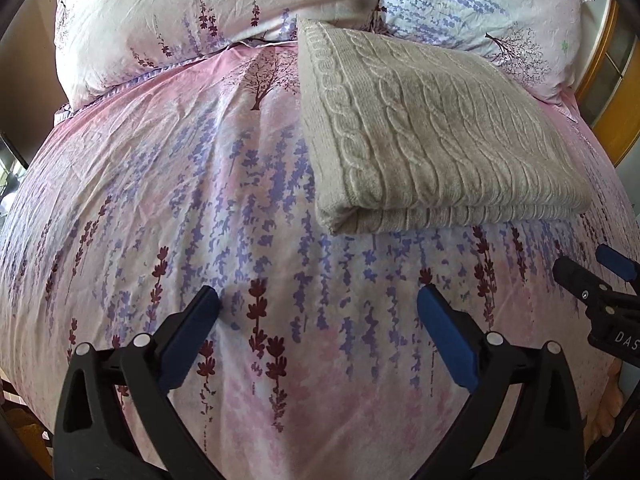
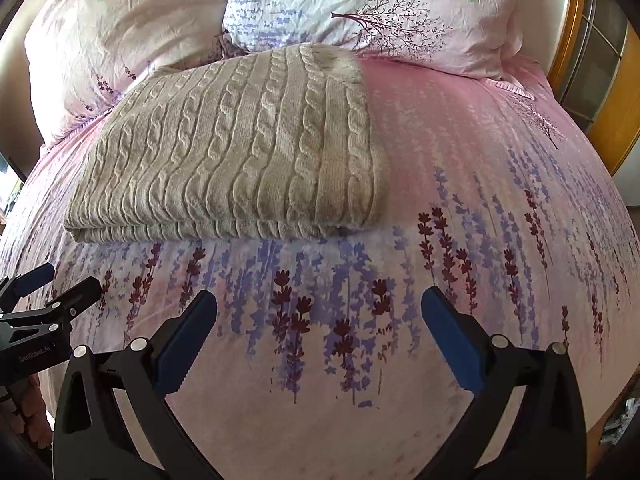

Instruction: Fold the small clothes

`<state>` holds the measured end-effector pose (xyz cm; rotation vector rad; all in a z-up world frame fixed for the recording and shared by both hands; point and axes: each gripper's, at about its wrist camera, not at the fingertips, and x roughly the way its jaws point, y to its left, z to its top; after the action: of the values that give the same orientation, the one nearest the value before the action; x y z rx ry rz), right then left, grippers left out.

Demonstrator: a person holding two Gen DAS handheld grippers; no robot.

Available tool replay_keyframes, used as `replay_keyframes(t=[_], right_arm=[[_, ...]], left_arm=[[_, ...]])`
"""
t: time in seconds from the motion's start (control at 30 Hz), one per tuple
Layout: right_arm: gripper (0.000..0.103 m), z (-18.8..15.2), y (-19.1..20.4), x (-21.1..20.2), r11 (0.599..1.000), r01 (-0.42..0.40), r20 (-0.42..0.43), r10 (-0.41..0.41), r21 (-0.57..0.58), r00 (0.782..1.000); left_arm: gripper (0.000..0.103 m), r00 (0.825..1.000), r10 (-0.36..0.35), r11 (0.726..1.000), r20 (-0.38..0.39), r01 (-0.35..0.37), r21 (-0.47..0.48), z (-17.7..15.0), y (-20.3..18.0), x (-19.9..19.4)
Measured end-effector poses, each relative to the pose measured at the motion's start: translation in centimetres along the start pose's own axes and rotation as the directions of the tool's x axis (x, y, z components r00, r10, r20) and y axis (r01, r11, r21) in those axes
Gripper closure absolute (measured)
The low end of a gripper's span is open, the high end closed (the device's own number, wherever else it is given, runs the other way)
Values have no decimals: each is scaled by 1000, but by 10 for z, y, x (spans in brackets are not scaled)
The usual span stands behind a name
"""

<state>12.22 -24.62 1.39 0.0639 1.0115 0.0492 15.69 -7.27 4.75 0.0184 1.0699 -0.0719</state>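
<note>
A beige cable-knit sweater [image 1: 432, 136] lies folded into a neat rectangle on the flowered bedsheet [image 1: 240, 208], its folded edge facing me. In the right wrist view the same sweater [image 2: 240, 160] sits left of centre. My left gripper [image 1: 318, 300] hangs over bare sheet short of the sweater's near left corner, jaws wide apart with nothing between them. My right gripper [image 2: 320, 304] hovers over the sheet below the sweater's near right corner, also open and empty. Each gripper shows at the edge of the other's view: the right gripper [image 1: 588, 268] and the left gripper [image 2: 52, 284].
Two flowered pillows [image 1: 168, 20] [image 2: 360, 4] lie at the head of the bed behind the sweater. A wooden frame with glass panes [image 2: 600, 72] stands to the right of the bed. A bare foot [image 1: 608, 404] shows at the lower right.
</note>
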Motion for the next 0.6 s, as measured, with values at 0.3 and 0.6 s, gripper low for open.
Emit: replay_keyframes(t=[0.3,0.6], right_arm=[[1,-9,5,3,999,25,-11,-25,-23,1000],[1,-5,3,5,1000,28,-25,-29,-13,999]], left_arm=[[2,1000,22,1000,-4,-22,-16,-1,-2,1],[2,1000,26,999,-7,-26,-21,-2,-2,1]])
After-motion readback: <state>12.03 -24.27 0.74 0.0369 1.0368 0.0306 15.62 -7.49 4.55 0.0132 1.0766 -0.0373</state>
